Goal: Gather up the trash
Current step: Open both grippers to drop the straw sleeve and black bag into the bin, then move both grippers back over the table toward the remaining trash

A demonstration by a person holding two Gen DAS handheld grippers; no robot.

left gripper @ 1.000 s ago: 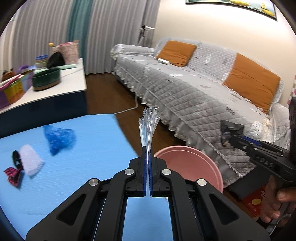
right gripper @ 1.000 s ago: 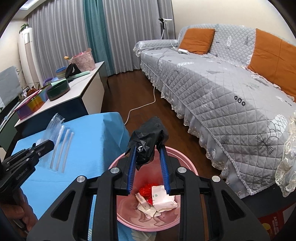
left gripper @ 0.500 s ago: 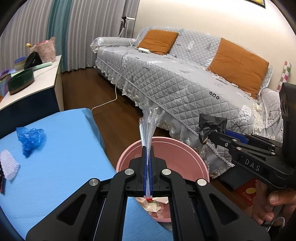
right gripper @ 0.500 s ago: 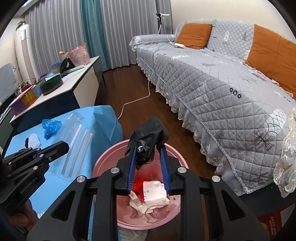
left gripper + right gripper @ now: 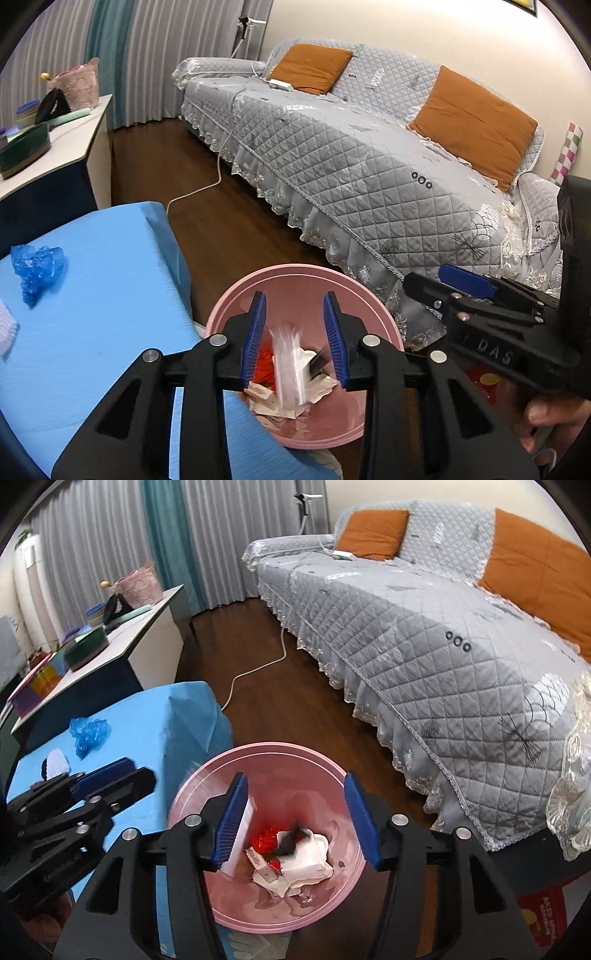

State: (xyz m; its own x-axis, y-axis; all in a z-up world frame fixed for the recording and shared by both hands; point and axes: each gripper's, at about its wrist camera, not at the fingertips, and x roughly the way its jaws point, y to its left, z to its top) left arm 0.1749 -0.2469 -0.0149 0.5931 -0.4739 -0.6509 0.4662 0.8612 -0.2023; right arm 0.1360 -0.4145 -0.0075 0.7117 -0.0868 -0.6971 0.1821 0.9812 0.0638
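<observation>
A pink basin [image 5: 295,280] [image 5: 258,755] on the floor beside the blue table holds white paper, red scraps and other trash. My left gripper [image 5: 294,339] is open and empty above it; a clear plastic bag [image 5: 290,363], blurred, is dropping between its fingers into the basin. My right gripper [image 5: 297,816] is open and empty above the basin; a black bag scrap [image 5: 291,840] lies on the trash pile below it. A crumpled blue plastic bag [image 5: 37,264] [image 5: 88,734] and a white knitted item [image 5: 55,762] lie on the table.
The blue-covered table [image 5: 92,295] is on the left. A grey quilted sofa [image 5: 369,147] with orange cushions runs along the right. A white cable [image 5: 199,184] lies on the dark wood floor. A white sideboard [image 5: 122,635] with boxes and baskets stands at the back left.
Both grippers opened over the basin. The left let go of the clear plastic bag and the right let go of the black bag; both pieces dropped into the basin.
</observation>
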